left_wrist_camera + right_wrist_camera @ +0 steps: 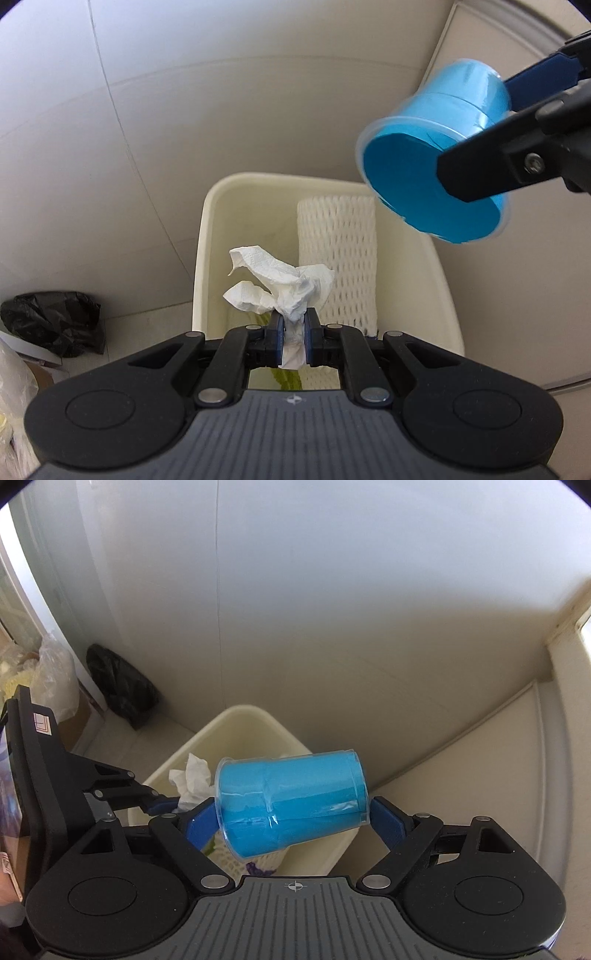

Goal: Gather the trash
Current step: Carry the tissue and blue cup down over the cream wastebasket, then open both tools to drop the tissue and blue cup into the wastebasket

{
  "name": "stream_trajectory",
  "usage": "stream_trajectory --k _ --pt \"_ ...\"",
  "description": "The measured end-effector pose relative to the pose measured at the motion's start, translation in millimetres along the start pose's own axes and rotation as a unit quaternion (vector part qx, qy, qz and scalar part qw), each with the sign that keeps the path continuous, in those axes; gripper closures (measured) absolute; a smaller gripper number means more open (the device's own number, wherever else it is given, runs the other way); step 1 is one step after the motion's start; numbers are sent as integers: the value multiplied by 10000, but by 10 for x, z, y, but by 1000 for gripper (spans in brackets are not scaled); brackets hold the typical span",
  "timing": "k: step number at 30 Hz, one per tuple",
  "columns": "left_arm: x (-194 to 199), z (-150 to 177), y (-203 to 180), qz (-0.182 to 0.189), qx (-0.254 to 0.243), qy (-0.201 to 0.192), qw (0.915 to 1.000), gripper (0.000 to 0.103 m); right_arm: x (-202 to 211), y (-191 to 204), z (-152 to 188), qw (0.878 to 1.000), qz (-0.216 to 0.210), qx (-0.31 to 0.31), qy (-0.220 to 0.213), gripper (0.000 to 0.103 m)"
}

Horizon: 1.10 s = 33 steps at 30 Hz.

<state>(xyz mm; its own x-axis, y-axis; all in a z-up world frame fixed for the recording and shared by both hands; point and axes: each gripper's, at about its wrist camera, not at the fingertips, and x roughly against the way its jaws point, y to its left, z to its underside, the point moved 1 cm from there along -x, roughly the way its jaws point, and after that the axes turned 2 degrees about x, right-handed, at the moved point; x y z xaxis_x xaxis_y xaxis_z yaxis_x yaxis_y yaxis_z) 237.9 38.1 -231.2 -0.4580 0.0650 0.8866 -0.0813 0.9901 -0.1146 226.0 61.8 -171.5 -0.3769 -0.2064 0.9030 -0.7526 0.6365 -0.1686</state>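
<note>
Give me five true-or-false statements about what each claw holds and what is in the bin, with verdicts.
1. The left claw grips a crumpled white tissue. True.
2. The right claw holds a red cup. False: the cup is blue.
3. The cup stands upright. False: it lies sideways between the fingers.
4. White foam netting sits inside the cream bin. True.
5. The black bag is inside the bin. False: it lies on the floor beside it.

Left gripper (294, 334) jaws nearly closed, pinching; right gripper (291, 814) jaws spread wide, gripping.
</note>
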Motion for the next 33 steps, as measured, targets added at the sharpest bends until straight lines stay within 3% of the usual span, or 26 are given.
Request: stream_trajectory --k 9,20,25,29,33 --pt "-220 42 75 17 210 31 9998 91 -138 80 51 9993 26 70 354 15" --pt "-138 111 182 52 348 36 9994 87 -140 148 151 9975 189 429 521 14" --pt "-84 121 169 63 357 -15 9993 79 -154 155 163 9969 202 484 589 14" --pt "-93 124 163 101 292 -121 9994 58 -204 202 168 9956 259 569 701 13" --pt "-56 130 129 110 165 -136 9997 51 -213 216 175 9947 289 631 755 12"
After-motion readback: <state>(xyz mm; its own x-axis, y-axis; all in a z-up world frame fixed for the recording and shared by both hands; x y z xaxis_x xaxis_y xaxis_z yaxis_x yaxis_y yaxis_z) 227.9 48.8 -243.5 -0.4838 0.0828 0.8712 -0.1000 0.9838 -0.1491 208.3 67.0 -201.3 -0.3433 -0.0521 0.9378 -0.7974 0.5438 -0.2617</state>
